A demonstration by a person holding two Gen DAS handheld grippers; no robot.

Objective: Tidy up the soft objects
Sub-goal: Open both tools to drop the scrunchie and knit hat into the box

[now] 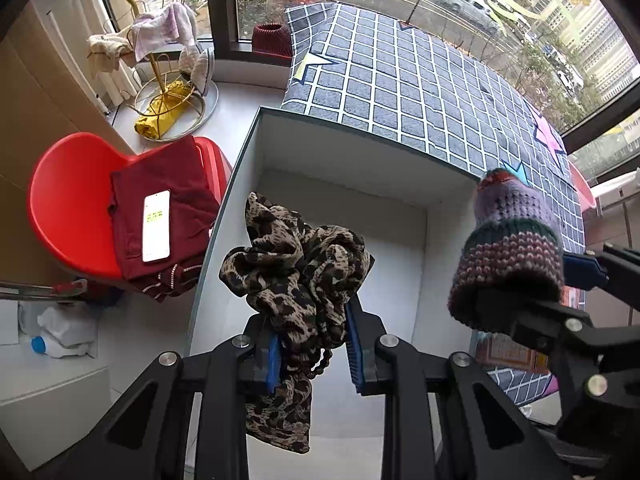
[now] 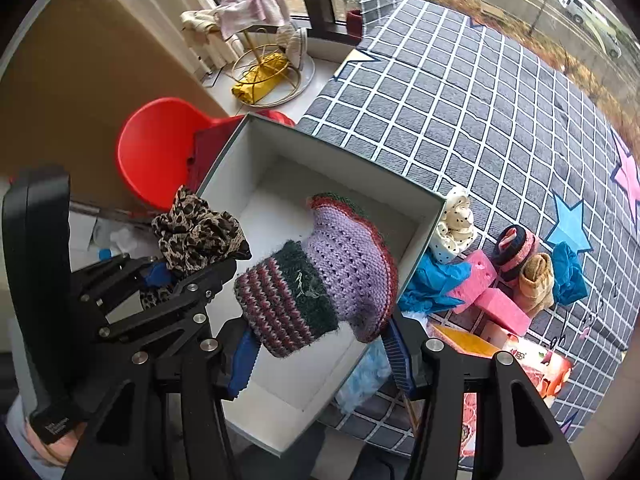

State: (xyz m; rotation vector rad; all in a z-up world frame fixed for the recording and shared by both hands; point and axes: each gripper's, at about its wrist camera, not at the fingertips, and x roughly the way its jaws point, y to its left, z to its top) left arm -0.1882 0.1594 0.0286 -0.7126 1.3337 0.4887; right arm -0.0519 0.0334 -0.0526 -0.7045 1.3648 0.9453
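Observation:
My left gripper (image 1: 314,354) is shut on a leopard-print scarf (image 1: 298,264), bunched up and hanging over the open white box (image 1: 340,200). The same scarf (image 2: 198,234) shows at the left of the right wrist view, by the box's left wall. My right gripper (image 2: 320,356) is shut on a knitted purple, green and maroon striped hat (image 2: 320,280), held above the box (image 2: 332,156). That hat (image 1: 510,248) appears at the right of the left wrist view. Nothing lies on the box floor.
A grid-pattern grey mattress (image 2: 460,112) carries pink sponges (image 2: 494,300), blue cloths (image 2: 432,284), a dotted cloth (image 2: 454,228) and rolled socks (image 2: 516,252). A red chair (image 1: 76,208) holds a maroon garment and a phone (image 1: 156,226). A gold rack (image 1: 168,72) stands by the window.

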